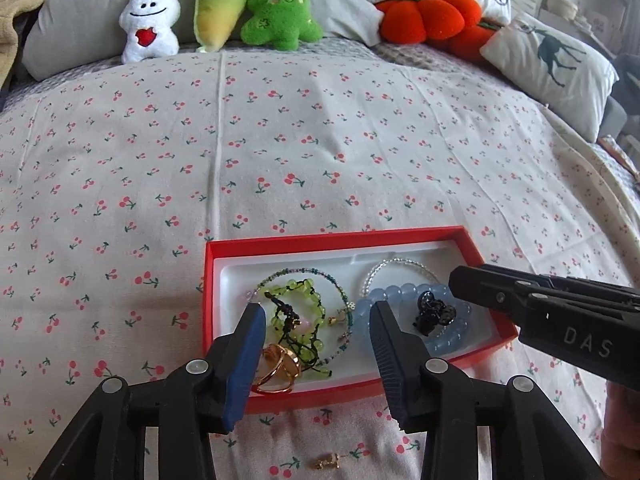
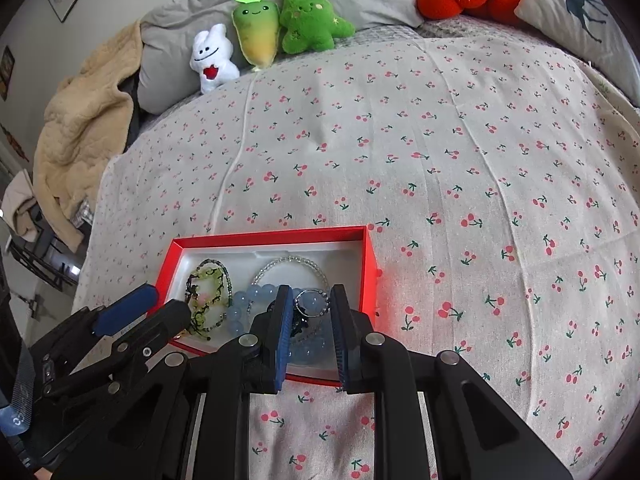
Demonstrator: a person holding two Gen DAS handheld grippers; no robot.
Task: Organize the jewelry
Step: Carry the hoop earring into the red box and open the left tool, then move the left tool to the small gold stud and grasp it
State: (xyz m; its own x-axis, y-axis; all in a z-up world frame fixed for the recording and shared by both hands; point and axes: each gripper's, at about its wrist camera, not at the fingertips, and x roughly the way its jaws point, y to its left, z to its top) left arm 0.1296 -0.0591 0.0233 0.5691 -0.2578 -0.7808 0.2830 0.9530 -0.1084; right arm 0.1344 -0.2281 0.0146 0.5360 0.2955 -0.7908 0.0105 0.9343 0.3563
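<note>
Nearest, below the left gripper (image 1: pixel 318 316), a small gold charm (image 1: pixel 328 461) lies on the cherry-print bedspread (image 1: pixel 320 152). Its fingers stand spread, nothing pinched; a gold ring (image 1: pixel 280 368) sits just inside the left finger. Between the fingers: the red box (image 1: pixel 332 237), white-lined, with a green bead bracelet (image 1: pixel 300 320) and a blue bead bracelet (image 1: pixel 404 294). Right gripper (image 2: pixel 308 304) is narrowly parted around a silver ring (image 2: pixel 310 304); contact unclear. Beyond, plush toys (image 1: pixel 150 20).

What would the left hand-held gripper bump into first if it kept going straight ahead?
Probably the green beaded bracelet lying in the red box, right between the open fingers of the left hand-held gripper. Depth is hard to judge; the gold ring sits close too.
</note>
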